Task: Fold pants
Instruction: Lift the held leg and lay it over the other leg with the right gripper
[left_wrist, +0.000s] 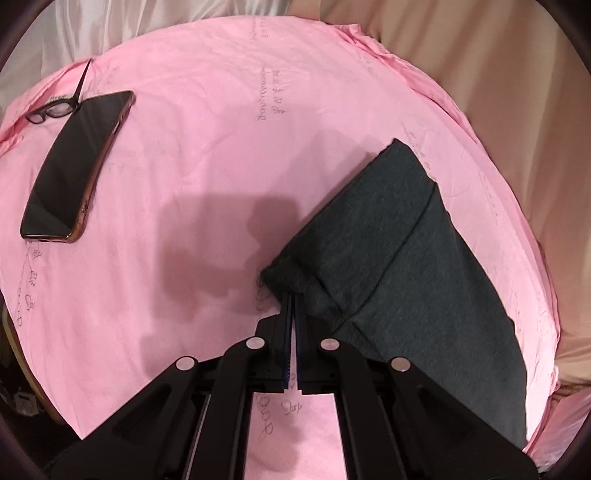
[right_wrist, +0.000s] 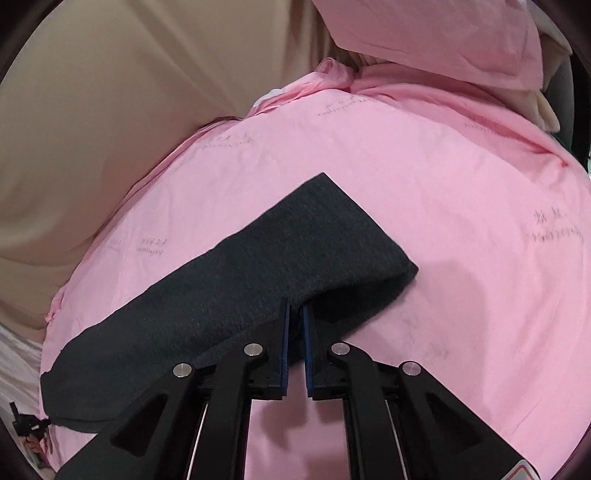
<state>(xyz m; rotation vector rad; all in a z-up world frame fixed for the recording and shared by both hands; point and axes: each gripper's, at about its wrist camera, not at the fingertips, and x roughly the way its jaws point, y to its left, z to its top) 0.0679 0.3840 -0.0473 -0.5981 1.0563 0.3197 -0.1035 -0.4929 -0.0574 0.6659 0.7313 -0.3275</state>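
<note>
The left gripper is fully closed, pinching a corner of the pants. The right gripper is nearly closed, its blue pads nipping the cloth edge. The dark grey pants lie on the pink sheet as a long, already folded strip, both ends gripped. By my reckoning the final fold is left. A phone and glasses lie well apart.

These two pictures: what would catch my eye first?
A bright pink sheet fills both views, with dark grey pants folded into a long band across it. Both pairs of black tongs, left and right, nip the pants' near edge. At far left lie a black phone and glasses.
</note>
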